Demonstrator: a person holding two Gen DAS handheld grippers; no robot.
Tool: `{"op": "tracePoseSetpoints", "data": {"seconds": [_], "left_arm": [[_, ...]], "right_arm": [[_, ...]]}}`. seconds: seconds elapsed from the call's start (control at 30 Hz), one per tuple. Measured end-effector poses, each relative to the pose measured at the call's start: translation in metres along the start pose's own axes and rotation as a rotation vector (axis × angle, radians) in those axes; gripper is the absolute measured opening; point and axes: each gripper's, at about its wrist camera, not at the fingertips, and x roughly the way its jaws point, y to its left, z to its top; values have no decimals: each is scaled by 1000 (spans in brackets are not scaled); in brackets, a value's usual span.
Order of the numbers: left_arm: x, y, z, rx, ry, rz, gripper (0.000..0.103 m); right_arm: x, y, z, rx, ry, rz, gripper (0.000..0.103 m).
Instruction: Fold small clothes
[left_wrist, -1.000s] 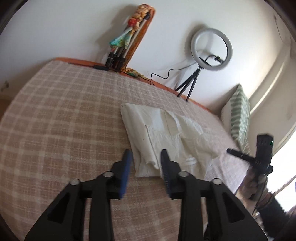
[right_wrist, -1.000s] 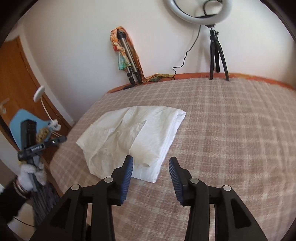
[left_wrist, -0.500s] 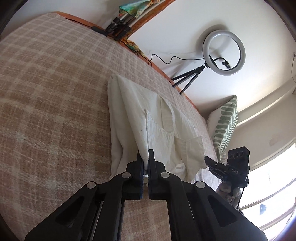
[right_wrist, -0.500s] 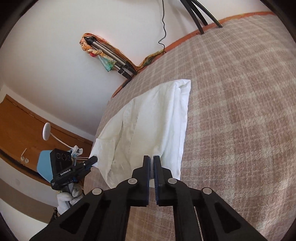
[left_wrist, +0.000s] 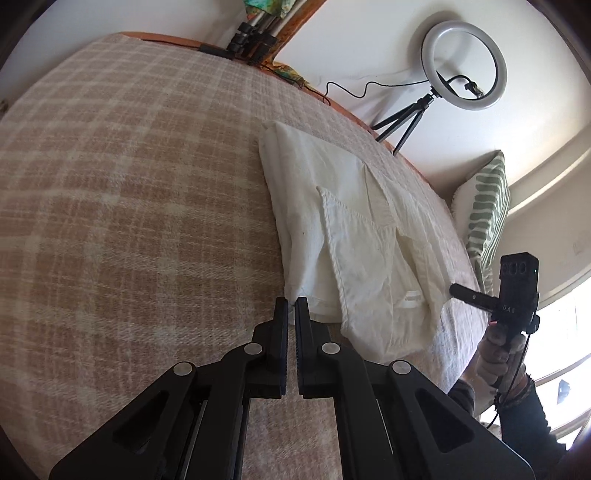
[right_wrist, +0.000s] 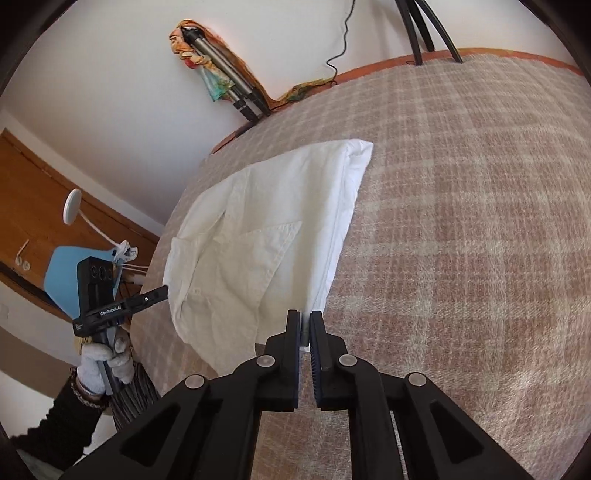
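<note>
Spread over the plaid bedcover (left_wrist: 129, 221), the partly folded white garment (left_wrist: 354, 236) is lying flat while your left gripper (left_wrist: 291, 308) and right gripper (right_wrist: 306, 325) are each pinching a near corner. You are starting the next fold, I judge; it is calling for lifting both corners evenly toward the far edge.

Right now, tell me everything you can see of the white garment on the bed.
The white garment is a small piece of thin, creased, off-white woven cloth, already folded into a rough oblong several layers thick. Stitched hems and a pointed flap show on top. It lies flat on the checked bedspread, near the bed's edge. The left gripper is shut on one near corner, the right gripper on the other. Nothing else touches it.
</note>
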Motion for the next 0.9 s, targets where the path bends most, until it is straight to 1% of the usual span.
{"op": "tracePoseSetpoints", "data": {"seconds": [0.03, 0.07, 0.1, 0.17, 0.2, 0.27, 0.33, 0.43, 0.53, 0.57, 0.67, 0.77, 0.83, 0.9], "left_arm": [[-7, -1, 1, 10, -11, 17, 3], [-14, -4, 3, 19, -25, 24, 3], [-19, -7, 5, 26, -42, 20, 3], [-26, -21, 10, 54, -82, 31, 3], [-26, -30, 13, 77, -90, 33, 3], [-22, -50, 16, 135, -96, 18, 3], [-12, -71, 19, 204, -95, 19, 3], [5, -89, 21, 270, -88, 30, 3], [20, -87, 24, 274, -82, 20, 3], [25, -85, 25, 277, -72, 32, 3], [39, -78, 26, 264, -47, 39, 3], [49, -70, 25, 244, -28, 44, 3], [55, -65, 23, 227, -10, 38, 3], [59, -62, 21, 218, 10, 33, 3]], "right_arm": [[-7, 1, 4, -12, -15, 13, 37], [-15, 0, 9, -18, -47, 20, 44], [-22, -2, 15, -18, -85, 30, 47], [-28, -10, 29, 14, -137, 66, 47], [-28, -16, 37, 37, -163, 84, 47], [-22, -26, 51, 85, -185, 102, 47], [-11, -37, 66, 130, -191, 130, 42], [10, -47, 86, 181, -191, 155, 42], [27, -59, 99, 229, -165, 167, 39], [31, -62, 102, 241, -159, 175, 38], [45, -65, 112, 253, -150, 215, 31], [57, -65, 118, 257, -145, 202, 22], [60, -65, 122, 247, -165, 166, 8], [58, -63, 124, 214, -198, 94, 4]]}}
